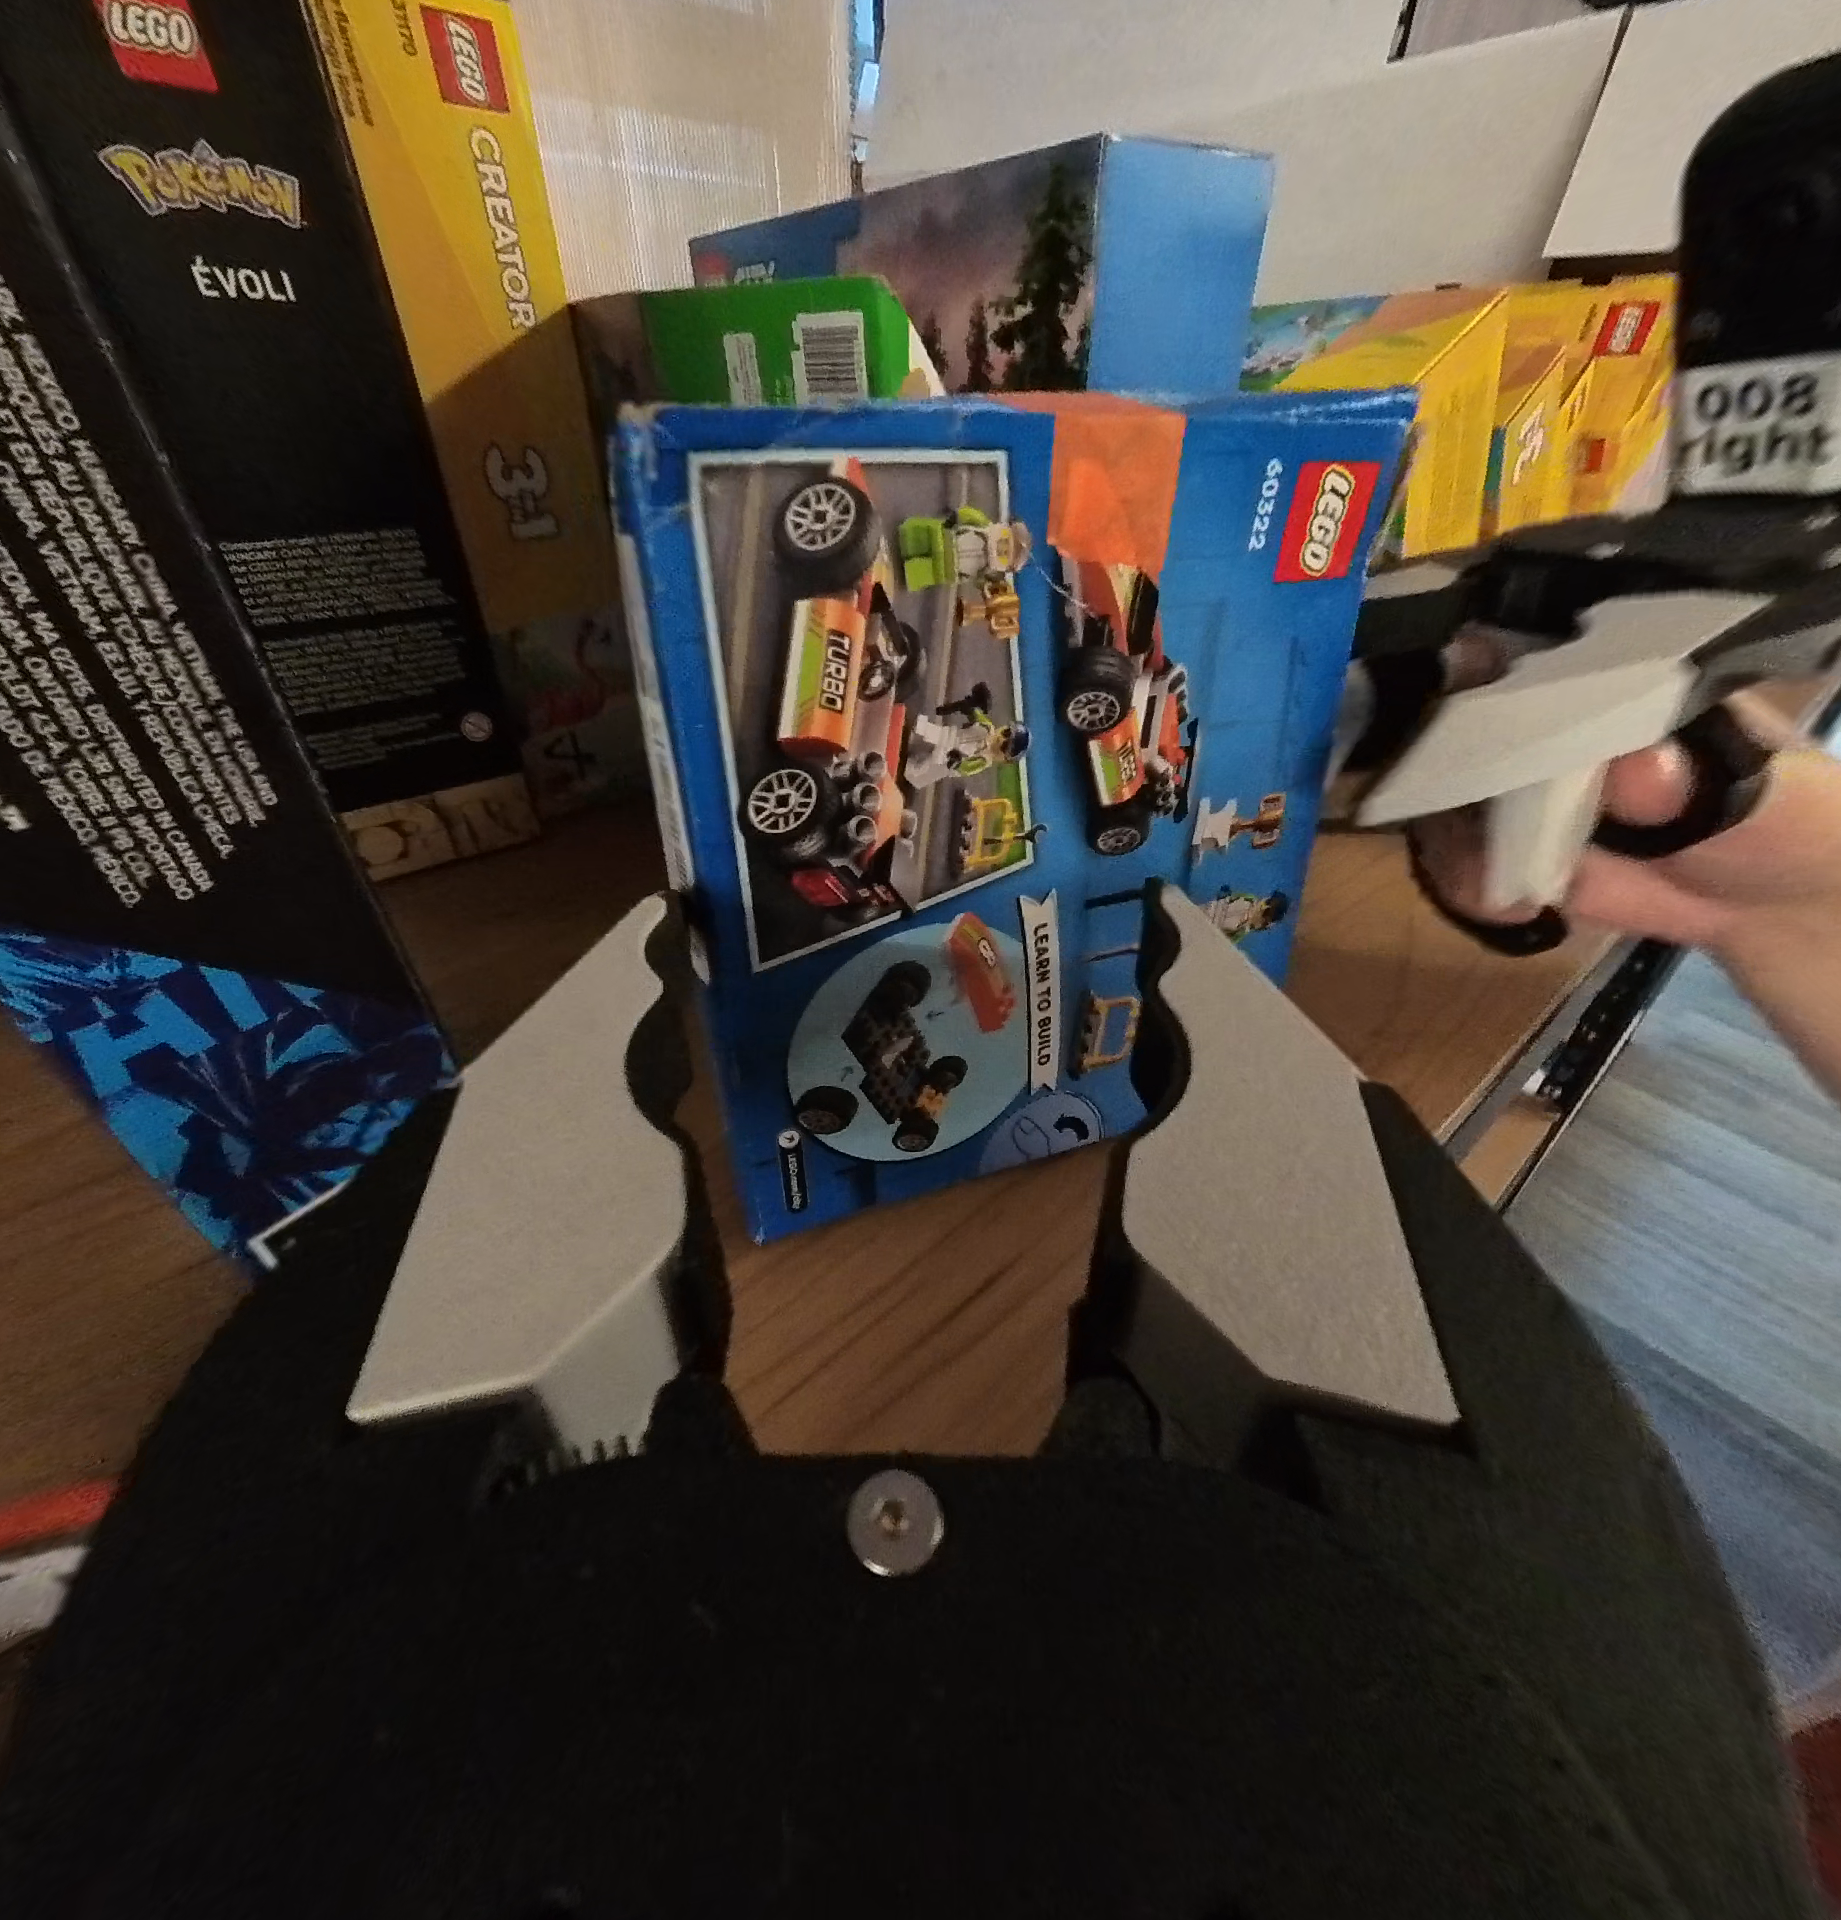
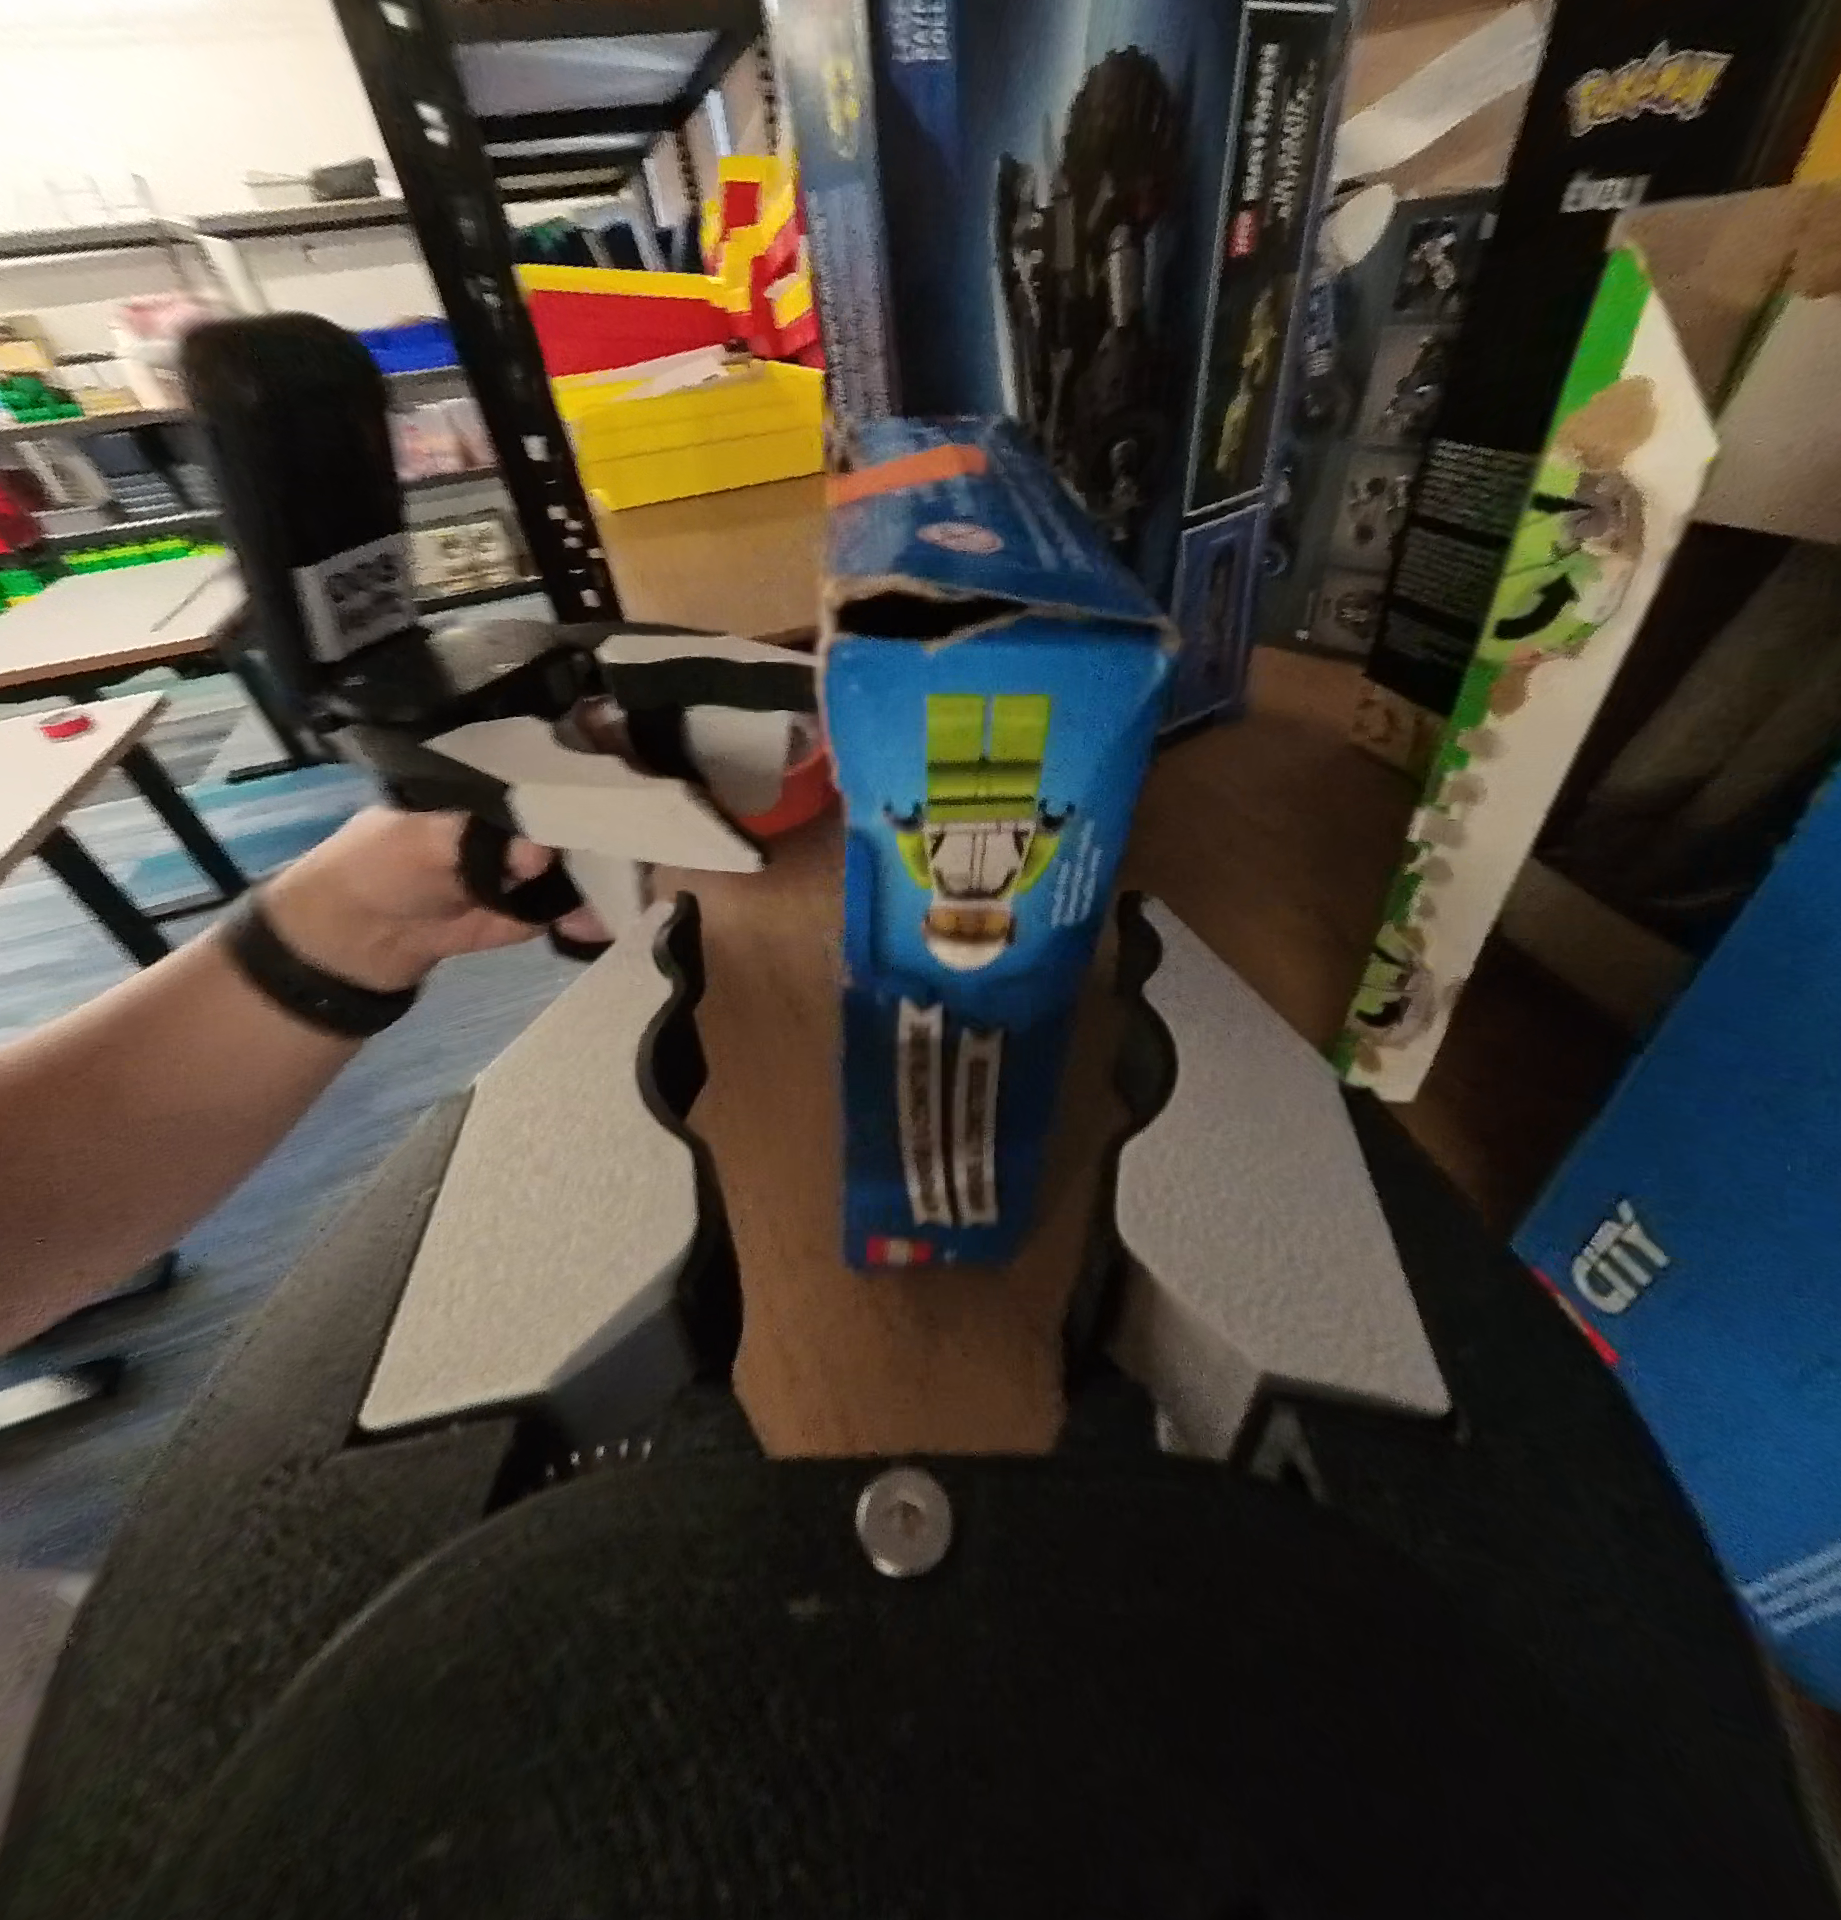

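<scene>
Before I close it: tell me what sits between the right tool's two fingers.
In the right wrist view, the upright blue box stands between the right tool's fingers, with bare wooden tabletop showing either side.

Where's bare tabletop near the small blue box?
Bare wood lies in front of the small blue box, between the open left gripper fingers, and right of it toward the table edge. Behind and left, upright boxes crowd in.

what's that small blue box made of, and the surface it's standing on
Small blue box: printed cardboard, slightly glossy; its torn top edge shows brown fibre. Surface: looks like wood or wood-look laminate, with brown grain lines and a matte finish.
</scene>
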A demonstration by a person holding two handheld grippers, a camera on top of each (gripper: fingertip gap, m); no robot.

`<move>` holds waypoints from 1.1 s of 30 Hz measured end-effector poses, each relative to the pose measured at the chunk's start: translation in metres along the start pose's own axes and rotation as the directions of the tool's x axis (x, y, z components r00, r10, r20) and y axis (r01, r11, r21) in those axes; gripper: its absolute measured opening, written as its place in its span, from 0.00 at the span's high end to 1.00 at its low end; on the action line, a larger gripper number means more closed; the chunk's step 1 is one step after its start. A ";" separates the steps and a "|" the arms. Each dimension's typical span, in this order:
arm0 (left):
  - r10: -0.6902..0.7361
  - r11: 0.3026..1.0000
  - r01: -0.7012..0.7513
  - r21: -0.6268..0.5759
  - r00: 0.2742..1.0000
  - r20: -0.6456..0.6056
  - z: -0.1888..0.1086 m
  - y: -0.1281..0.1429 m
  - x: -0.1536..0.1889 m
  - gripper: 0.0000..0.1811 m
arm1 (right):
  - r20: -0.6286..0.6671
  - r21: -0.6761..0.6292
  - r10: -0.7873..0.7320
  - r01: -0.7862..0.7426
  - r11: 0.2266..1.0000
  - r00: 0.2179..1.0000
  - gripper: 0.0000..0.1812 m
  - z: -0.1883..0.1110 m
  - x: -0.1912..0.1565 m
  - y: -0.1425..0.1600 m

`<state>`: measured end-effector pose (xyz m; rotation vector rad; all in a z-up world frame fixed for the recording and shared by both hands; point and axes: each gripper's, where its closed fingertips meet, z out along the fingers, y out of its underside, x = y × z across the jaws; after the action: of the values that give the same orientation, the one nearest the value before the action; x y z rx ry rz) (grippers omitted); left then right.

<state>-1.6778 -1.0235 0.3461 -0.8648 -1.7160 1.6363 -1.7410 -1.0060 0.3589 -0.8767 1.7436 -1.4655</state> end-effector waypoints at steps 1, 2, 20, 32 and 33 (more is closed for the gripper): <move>-0.016 1.000 0.016 0.011 1.000 -0.003 0.000 -0.002 0.002 0.54 | -0.019 -0.022 -0.004 0.003 1.000 1.000 0.56 0.007 0.003 0.004; -0.037 0.999 0.037 0.021 0.999 -0.009 0.000 -0.003 0.004 0.54 | -0.031 -0.061 -0.012 0.010 0.998 0.999 0.61 0.016 0.004 0.010; -0.114 0.984 0.147 0.098 0.953 -0.282 -0.056 -0.018 0.153 0.54 | 0.742 0.079 -0.020 -0.058 0.995 0.670 0.85 -0.093 -0.101 -0.003; 0.047 0.987 -0.066 0.148 0.991 0.125 -0.091 -0.033 0.192 0.76 | 0.799 -0.001 0.102 -0.167 0.986 0.592 0.65 -0.066 -0.133 0.006; 0.039 0.986 -0.065 0.153 0.985 0.168 -0.097 -0.033 0.189 0.77 | 0.776 -0.010 0.121 -0.180 0.984 0.620 0.62 -0.058 -0.132 0.006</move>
<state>-1.7156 -0.8151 0.3820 -0.7222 -1.6559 1.8967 -1.7189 -0.8636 0.3710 -1.0811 1.0549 -0.8096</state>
